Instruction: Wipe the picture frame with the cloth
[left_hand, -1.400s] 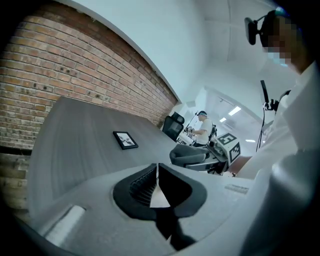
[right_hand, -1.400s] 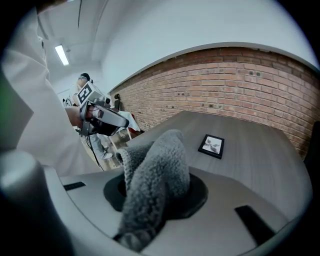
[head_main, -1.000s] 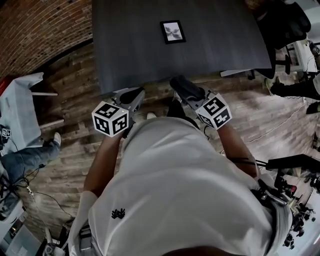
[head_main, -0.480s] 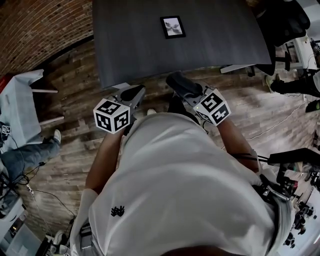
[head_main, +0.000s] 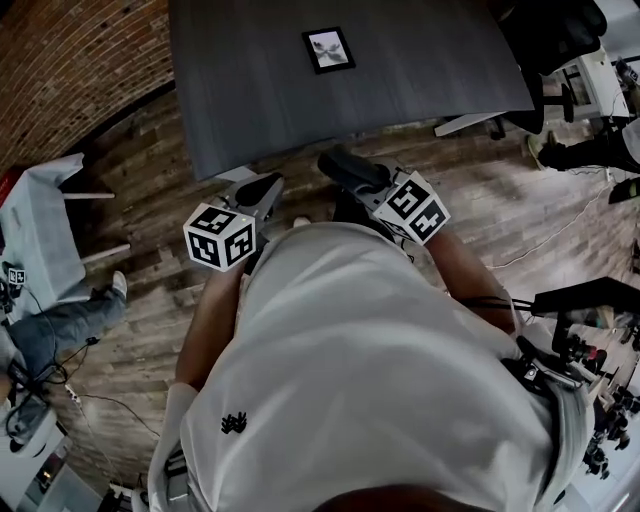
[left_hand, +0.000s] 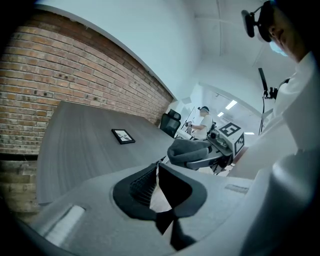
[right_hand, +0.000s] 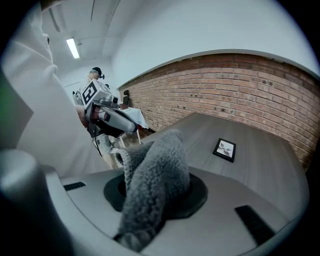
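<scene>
The small black picture frame (head_main: 328, 49) lies flat on the dark grey table (head_main: 250, 100), far from both grippers; it also shows as a frame (left_hand: 123, 136) in the left gripper view and a frame (right_hand: 224, 149) in the right one. My right gripper (head_main: 350, 170) is shut on a grey fleecy cloth (right_hand: 155, 180), which bulges out over its jaws and hides them. That cloth (left_hand: 189, 151) hangs just short of the table's near edge. My left gripper (head_main: 262, 187) is held beside it, its jaws (left_hand: 157, 169) shut with nothing between them.
A brick wall (left_hand: 60, 70) runs along the table's far left side. A white-covered stand (head_main: 40, 230) and a seated person's legs (head_main: 60, 325) are at the left on the wood floor. A black chair (head_main: 555, 35) and cabled equipment (head_main: 580, 350) stand at the right.
The right gripper with the cloth has drifted a little to the left in the head view, and the view itself has shifted. The left gripper has stayed shut and about where it was.
</scene>
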